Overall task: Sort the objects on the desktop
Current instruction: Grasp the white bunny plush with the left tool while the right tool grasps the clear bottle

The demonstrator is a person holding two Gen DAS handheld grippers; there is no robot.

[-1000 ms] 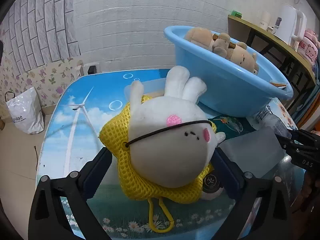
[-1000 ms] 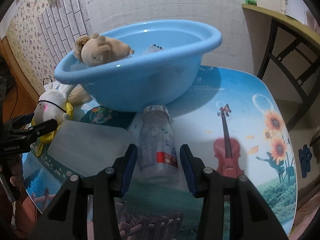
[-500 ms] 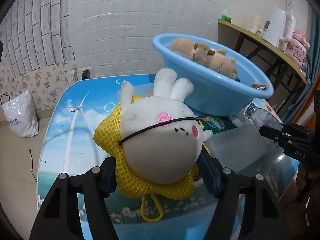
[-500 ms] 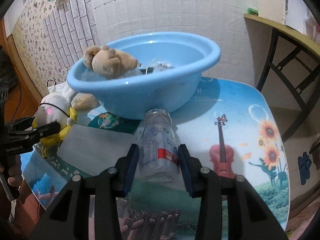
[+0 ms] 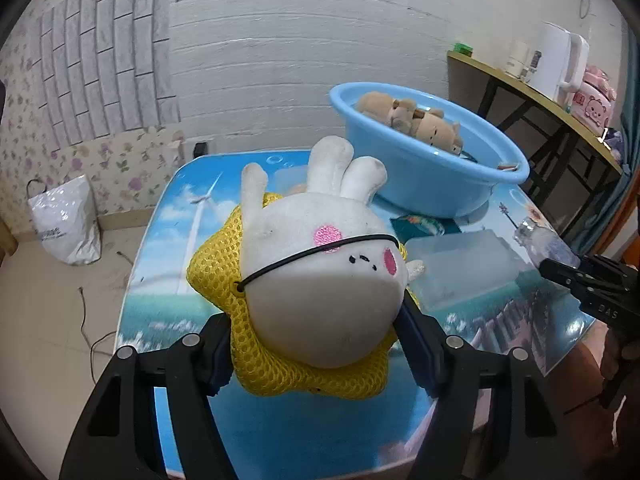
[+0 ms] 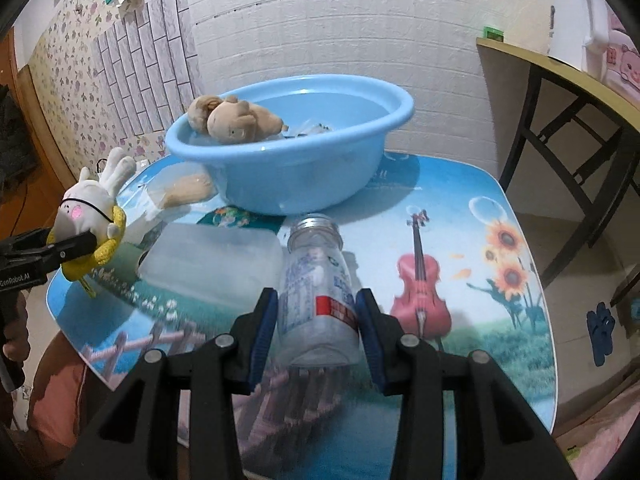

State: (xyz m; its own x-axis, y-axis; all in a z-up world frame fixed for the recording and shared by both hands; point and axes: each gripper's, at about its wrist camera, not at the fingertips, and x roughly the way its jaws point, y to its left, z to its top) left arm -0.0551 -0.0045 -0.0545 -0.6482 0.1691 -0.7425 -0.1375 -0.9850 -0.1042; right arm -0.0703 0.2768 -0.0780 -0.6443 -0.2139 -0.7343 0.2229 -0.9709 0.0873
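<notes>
You are partway through the sort, with both hands loaded and nothing yet dropped. Your left gripper [image 5: 316,344] is clenched on the white rabbit toy [image 5: 320,264] and the yellow mesh pouch [image 5: 224,280] strapped to it by a black cord, and in the right wrist view the toy hangs clear above the table's edge at about 9 o'clock. Your right gripper [image 6: 316,320] is clamped on the clear bottle [image 6: 318,292], its pads pressing both sides and its open mouth pointing away from you toward the blue basin [image 6: 304,184] at 12 o'clock. The basin sits at the far side of the picture-printed table [image 6: 480,240], and it looks like the collecting place: a brown plush toy [image 6: 236,120] already lies against its rim at roughly 10 o'clock, with some small items behind it that are too unclear to name. That much appears done. Still left, by my reading, are the two things you are carrying, plus the frosted plastic box [image 6: 216,264] lying flat between the two grippers, a tan bundle in a clear wrapper [image 6: 180,192] just beside the basin's left wall, and a dark green packet [image 5: 416,226] partly tucked under the basin's near edge.
</notes>
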